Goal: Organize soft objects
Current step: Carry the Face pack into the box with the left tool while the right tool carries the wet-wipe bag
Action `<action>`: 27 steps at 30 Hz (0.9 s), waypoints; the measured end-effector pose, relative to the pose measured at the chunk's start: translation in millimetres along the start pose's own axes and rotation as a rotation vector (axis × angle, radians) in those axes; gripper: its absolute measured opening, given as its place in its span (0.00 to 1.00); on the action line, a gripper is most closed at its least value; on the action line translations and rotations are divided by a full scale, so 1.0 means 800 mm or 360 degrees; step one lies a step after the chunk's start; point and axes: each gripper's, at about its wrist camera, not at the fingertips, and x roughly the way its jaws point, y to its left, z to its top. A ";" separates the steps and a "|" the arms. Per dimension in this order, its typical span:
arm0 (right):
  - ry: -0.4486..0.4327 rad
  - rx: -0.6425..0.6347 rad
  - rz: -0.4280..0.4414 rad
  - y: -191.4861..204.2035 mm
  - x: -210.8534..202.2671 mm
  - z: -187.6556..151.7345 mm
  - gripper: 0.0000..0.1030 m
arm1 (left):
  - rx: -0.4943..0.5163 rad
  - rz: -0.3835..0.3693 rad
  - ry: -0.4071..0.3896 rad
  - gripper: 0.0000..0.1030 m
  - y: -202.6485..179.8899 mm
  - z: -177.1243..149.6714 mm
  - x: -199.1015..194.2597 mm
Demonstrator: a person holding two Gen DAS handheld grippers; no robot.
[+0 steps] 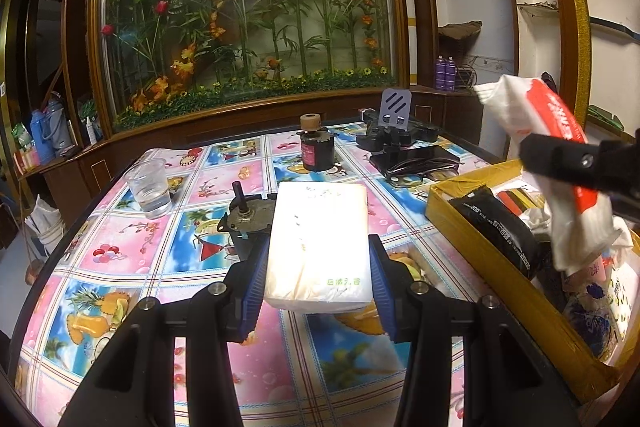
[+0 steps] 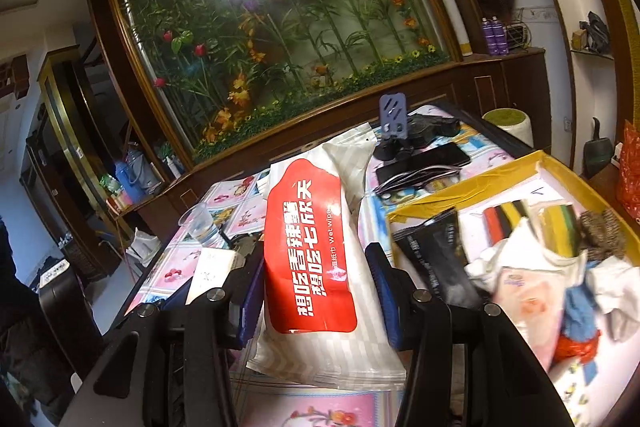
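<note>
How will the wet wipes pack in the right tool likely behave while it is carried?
The wet wipes pack probably flexes: in the left wrist view its ends droop past the right tool. Its glossy film looks slippery. It seems full, so likely heavy for its size.

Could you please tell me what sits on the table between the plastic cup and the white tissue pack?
A dark motor with an upright shaft sits between the plastic cup and the tissue pack, seen in the left wrist view.

I read "Wet wipes" in small white letters beside large white Chinese characters on the red label of the wipes pack (image 2: 310, 259) | "200" in small white print on the black pouch (image 1: 498, 229) | faint green characters on the tissue pack (image 1: 318, 247), too small to read
</note>
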 end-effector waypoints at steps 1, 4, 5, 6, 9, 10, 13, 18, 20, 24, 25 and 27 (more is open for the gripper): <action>-0.0004 0.0008 -0.0006 -0.005 -0.006 0.002 0.51 | 0.0000 -0.0005 -0.0002 0.44 -0.001 0.000 0.000; -0.0033 0.0030 -0.0027 -0.023 -0.025 0.009 0.51 | -0.0010 -0.0033 0.0007 0.44 -0.002 -0.001 0.000; -0.0047 0.0037 -0.0038 -0.029 -0.032 0.012 0.51 | -0.0020 -0.0051 0.0010 0.44 -0.003 0.000 0.000; -0.0063 0.0049 -0.0054 -0.040 -0.042 0.015 0.51 | -0.0031 -0.0061 0.0009 0.44 -0.006 0.000 -0.001; -0.0081 0.0099 -0.0091 -0.070 -0.062 0.023 0.51 | -0.0067 -0.0120 0.0003 0.44 -0.018 0.003 -0.004; -0.0076 0.0107 -0.0100 -0.076 -0.065 0.026 0.51 | -0.0083 -0.0150 0.0002 0.44 -0.025 0.005 -0.005; -0.0080 0.0145 -0.0141 -0.105 -0.083 0.033 0.51 | -0.0099 -0.0250 0.0010 0.44 -0.054 0.011 -0.006; -0.0099 0.0175 -0.0228 -0.146 -0.112 0.040 0.51 | -0.0039 -0.0434 0.0011 0.44 -0.123 0.020 -0.013; -0.0074 0.0178 -0.0251 -0.160 -0.117 0.041 0.51 | 0.0002 -0.0512 0.0028 0.44 -0.154 0.021 -0.017; -0.0010 0.0186 -0.0302 -0.186 -0.121 0.038 0.51 | 0.0089 -0.0651 0.0099 0.44 -0.211 0.018 -0.016; 0.0001 0.0192 -0.0311 -0.193 -0.122 0.036 0.51 | 0.0099 -0.0674 0.0120 0.44 -0.221 0.017 -0.014; 0.0049 0.0197 -0.0340 -0.211 -0.120 0.032 0.51 | 0.0095 -0.0729 0.0179 0.44 -0.238 0.016 -0.008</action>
